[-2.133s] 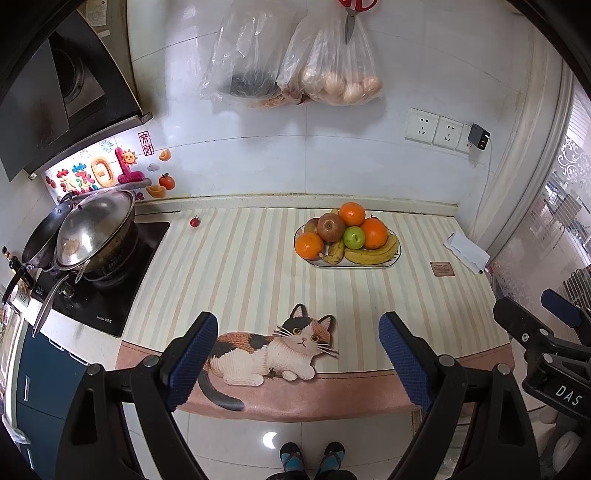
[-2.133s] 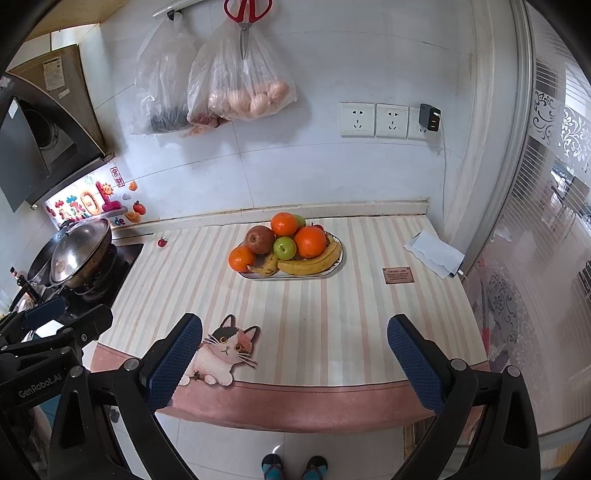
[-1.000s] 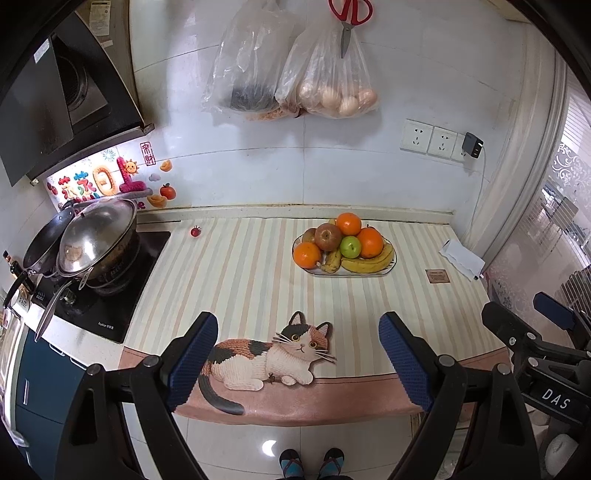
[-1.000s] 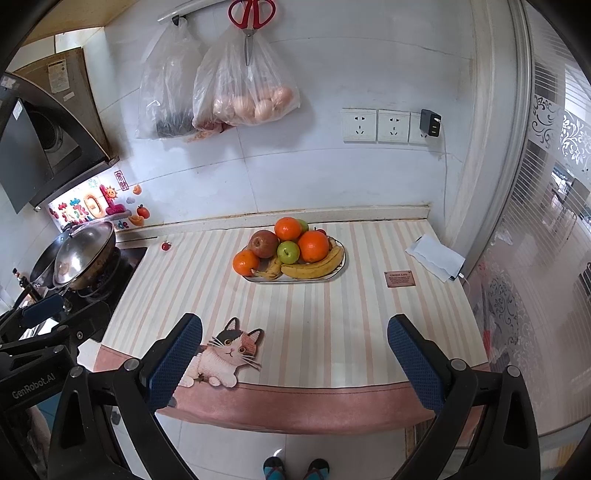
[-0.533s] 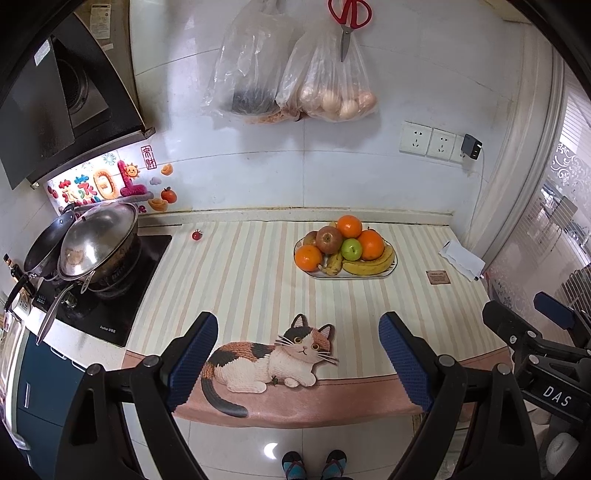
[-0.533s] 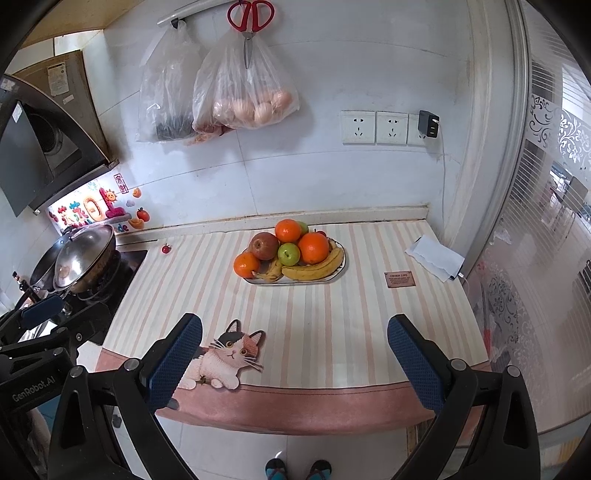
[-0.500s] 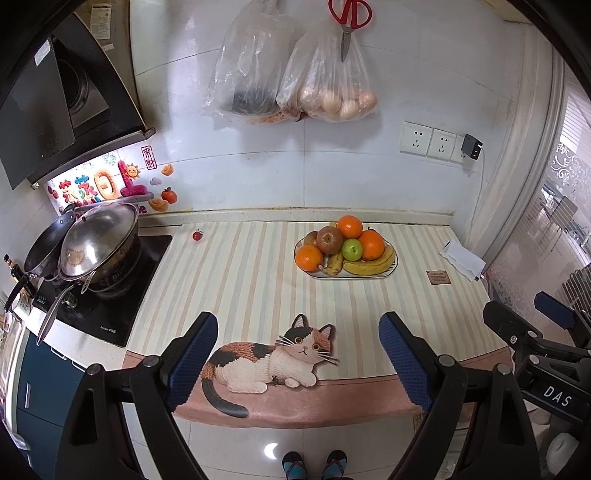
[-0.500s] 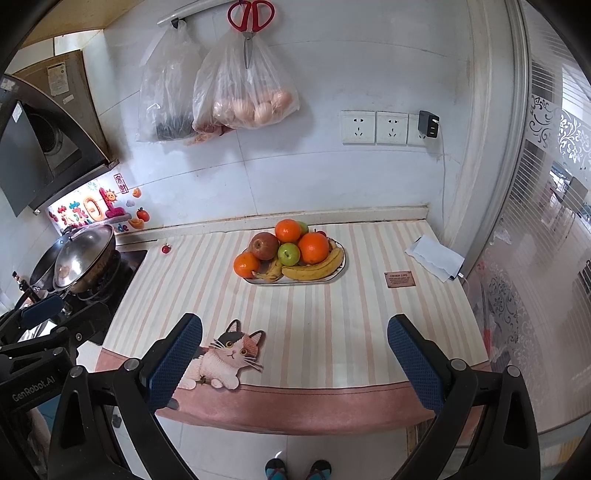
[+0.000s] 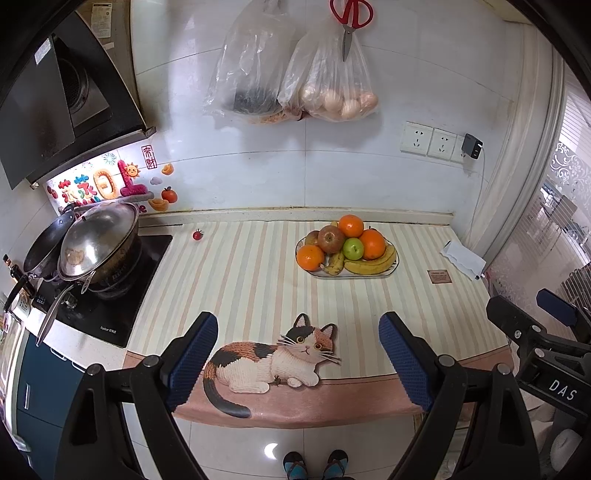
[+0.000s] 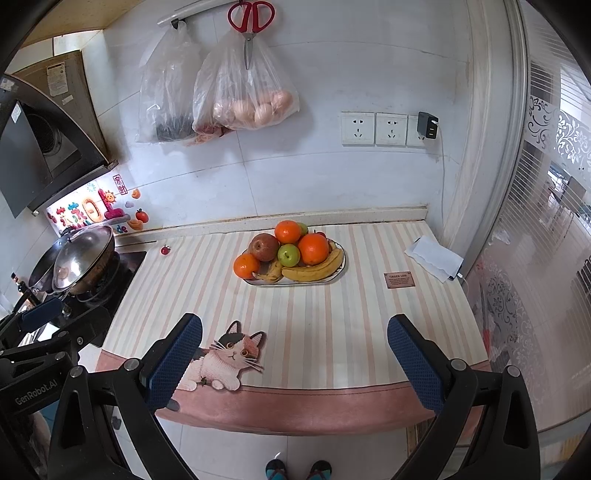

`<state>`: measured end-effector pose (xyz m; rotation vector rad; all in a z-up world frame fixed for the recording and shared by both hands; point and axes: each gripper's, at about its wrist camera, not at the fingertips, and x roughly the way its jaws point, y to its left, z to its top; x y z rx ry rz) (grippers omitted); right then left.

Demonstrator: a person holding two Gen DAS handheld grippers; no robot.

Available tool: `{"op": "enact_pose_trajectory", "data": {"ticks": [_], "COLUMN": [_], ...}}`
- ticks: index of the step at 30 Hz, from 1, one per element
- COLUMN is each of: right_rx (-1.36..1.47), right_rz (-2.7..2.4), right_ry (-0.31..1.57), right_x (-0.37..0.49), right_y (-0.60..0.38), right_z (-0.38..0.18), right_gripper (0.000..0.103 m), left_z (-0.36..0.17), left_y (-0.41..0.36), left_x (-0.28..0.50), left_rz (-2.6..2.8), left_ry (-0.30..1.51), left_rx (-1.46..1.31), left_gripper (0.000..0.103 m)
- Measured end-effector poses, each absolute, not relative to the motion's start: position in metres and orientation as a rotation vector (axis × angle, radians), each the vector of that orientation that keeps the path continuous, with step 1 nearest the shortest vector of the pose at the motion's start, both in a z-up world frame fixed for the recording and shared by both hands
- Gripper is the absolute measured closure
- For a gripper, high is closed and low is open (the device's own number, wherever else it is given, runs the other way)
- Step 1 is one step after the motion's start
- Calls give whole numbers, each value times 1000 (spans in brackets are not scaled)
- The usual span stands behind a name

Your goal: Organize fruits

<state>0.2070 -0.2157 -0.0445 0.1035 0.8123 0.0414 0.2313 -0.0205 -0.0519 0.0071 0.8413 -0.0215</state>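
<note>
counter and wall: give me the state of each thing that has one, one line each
left gripper: open, empty
right gripper: open, empty
fruit plate: piled full
wok: lid on
scissors: shut, hanging
egg bag: hanging
charger: plugged in

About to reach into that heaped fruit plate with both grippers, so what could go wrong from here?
1. The round oranges sit heaped on the red-brown apple and green apple; lifting a lower fruit may send them rolling off the shallow white plate.
2. The yellow bananas may bruise under the pads.
3. The small red cherry tomato lies loose beside the black stove.
</note>
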Motion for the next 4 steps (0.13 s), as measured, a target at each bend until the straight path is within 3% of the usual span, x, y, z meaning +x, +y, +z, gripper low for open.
{"op": "enact_pose_trajectory", "data": {"ticks": [4], "right_rx": [103], "right_rz": [43], "right_ry": [812], "right_x": [207], "right_y": [-216], "right_z": [-45], "right_gripper": [1], "left_z": [-52], "left_y": [-18], "left_x": [232], "left_rz": [-23], "left_ry": [836], "left_rx": [4], "left_gripper": [14]}}
